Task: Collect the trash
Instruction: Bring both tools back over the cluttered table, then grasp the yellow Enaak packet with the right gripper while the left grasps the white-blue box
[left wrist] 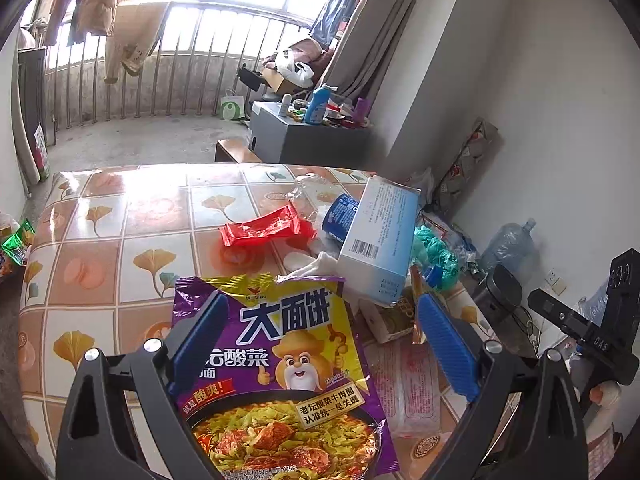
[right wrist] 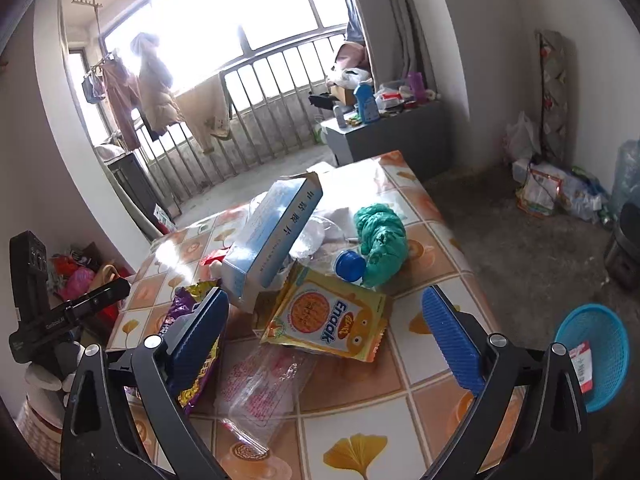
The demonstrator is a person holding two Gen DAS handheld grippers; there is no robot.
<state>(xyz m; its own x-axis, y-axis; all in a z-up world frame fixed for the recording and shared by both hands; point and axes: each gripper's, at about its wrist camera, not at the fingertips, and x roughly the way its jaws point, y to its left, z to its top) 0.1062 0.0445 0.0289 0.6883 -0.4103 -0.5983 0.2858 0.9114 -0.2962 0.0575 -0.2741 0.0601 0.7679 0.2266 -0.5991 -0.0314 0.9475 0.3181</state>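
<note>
Trash is piled all over the tabletop (right wrist: 432,364), which has a tile-and-ginkgo-leaf patterned cover. Closest to the left gripper (left wrist: 320,340) is a purple instant noodle packet (left wrist: 280,364), lying flat right between its blue pads; the jaws are spread wide and aren't clamping anything, though the left pad overlaps the packet's edge. Behind it there's a pale blue carton (left wrist: 380,240) tipped at an angle on top of other stuff, a crumpled red wrapper (left wrist: 264,232) further back on the tabletop, and a blue-labelled cup (left wrist: 338,216) on its side just beside the carton. The right gripper (right wrist: 324,332) is also wide open and holding nothing, hovering over a yellow snack packet (right wrist: 332,324) and a clear plastic bag (right wrist: 260,384) lying flat. Past those sits a blue bottle cap (right wrist: 350,266) touching a bunched-up green plastic bag (right wrist: 380,236). A blue mesh basket (right wrist: 600,348) sits off the tabletop's right edge with a bit of paper in it.
</note>
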